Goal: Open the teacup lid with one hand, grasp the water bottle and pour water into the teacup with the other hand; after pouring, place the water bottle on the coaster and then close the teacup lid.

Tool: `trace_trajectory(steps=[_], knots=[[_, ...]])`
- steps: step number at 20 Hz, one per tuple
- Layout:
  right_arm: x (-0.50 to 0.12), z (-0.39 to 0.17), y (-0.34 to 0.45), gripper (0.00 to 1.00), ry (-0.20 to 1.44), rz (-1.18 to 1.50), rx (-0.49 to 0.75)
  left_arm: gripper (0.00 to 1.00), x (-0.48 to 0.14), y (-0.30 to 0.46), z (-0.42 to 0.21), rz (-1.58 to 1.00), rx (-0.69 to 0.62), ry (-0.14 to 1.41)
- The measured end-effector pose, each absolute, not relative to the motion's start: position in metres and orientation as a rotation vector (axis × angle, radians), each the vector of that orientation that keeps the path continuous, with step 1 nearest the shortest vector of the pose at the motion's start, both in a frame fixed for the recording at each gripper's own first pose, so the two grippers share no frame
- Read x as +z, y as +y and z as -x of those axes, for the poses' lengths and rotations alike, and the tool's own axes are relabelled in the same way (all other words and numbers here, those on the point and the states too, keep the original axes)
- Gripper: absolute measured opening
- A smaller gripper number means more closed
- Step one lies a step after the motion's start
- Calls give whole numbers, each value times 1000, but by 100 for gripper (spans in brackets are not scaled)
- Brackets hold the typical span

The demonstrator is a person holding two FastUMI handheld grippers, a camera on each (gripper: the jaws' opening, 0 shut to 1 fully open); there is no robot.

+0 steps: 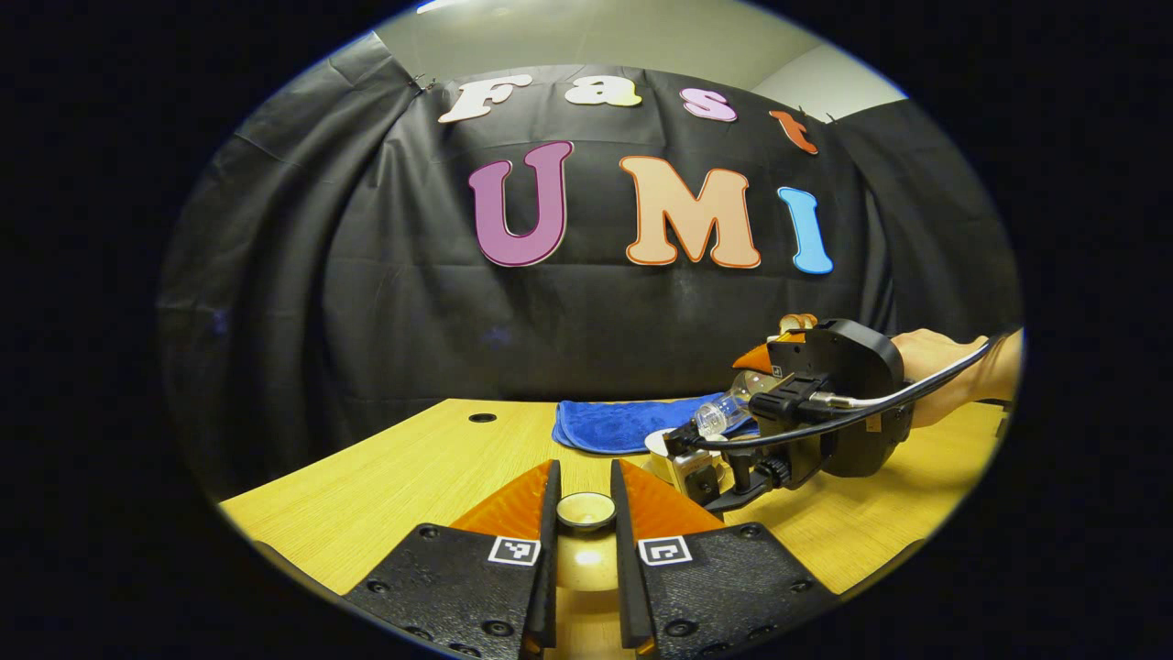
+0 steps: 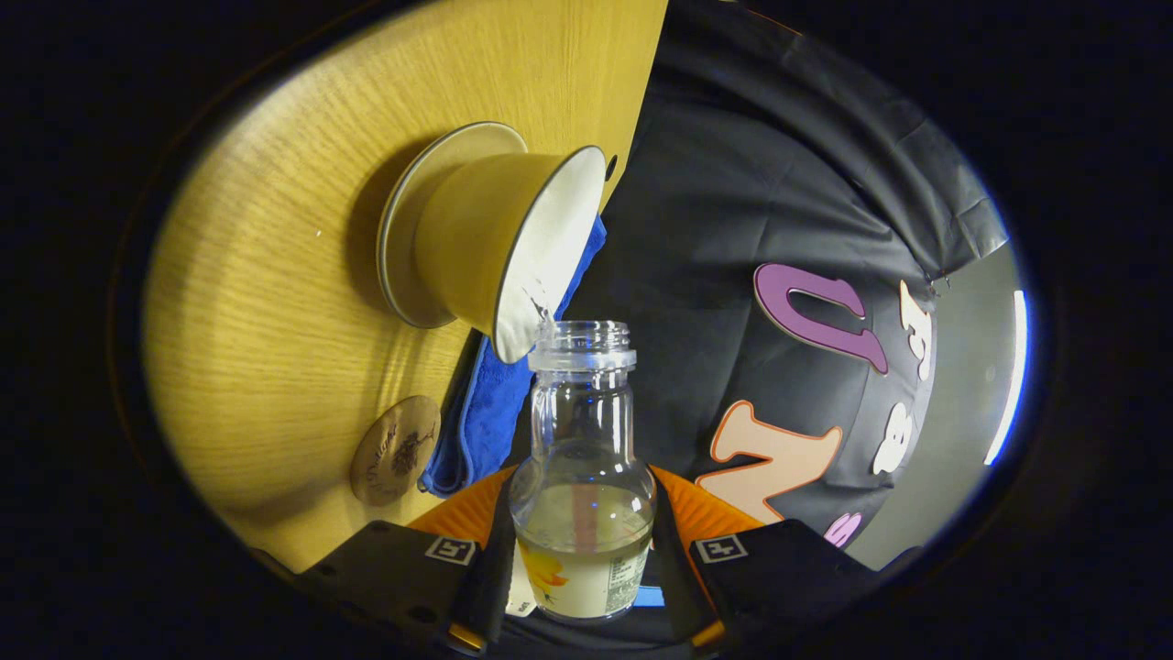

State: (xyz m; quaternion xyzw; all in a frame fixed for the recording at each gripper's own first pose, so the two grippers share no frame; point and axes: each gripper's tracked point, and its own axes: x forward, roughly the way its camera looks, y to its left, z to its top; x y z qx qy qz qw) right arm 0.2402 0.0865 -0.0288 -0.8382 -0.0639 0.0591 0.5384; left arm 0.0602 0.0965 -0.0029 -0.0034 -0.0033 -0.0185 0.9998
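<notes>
Both grippers are busy: the right gripper (image 2: 583, 550) clamps the clear glass water bottle (image 2: 584, 477), tipped so its mouth meets the yellow ceramic teacup (image 2: 476, 243), while the left gripper (image 1: 586, 513) pinches the round tan lid (image 1: 586, 510) aside, clearing the pour.

We see both fisheye views evenly lit from overhead, with a bright ceiling strip light (image 2: 1008, 376) at 1 rim, soft shadows beside the teacup (image 2: 495, 243) on the table (image 2: 275, 275), glare on the water bottle (image 2: 584, 477), and edges strongly bowed.
</notes>
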Motion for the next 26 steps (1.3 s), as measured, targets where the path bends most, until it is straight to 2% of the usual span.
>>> trace_trajectory(steps=[11, 22, 25, 26], knots=[[-21, -235, 100, 70, -312, 2187, 132, 24, -4, 96, -60, 7, -41, -7], [-19, -236, 98, 71, -300, 2195, 118, 24, -3, 97, -60, 4, -36, -8], [-22, -239, 93, 70, -265, 2123, 131, 27, -2, 100, -60, -1, -15, -11], [-24, -241, 90, 72, -239, 2078, 140, 24, -2, 100, -61, 2, -10, -10]])
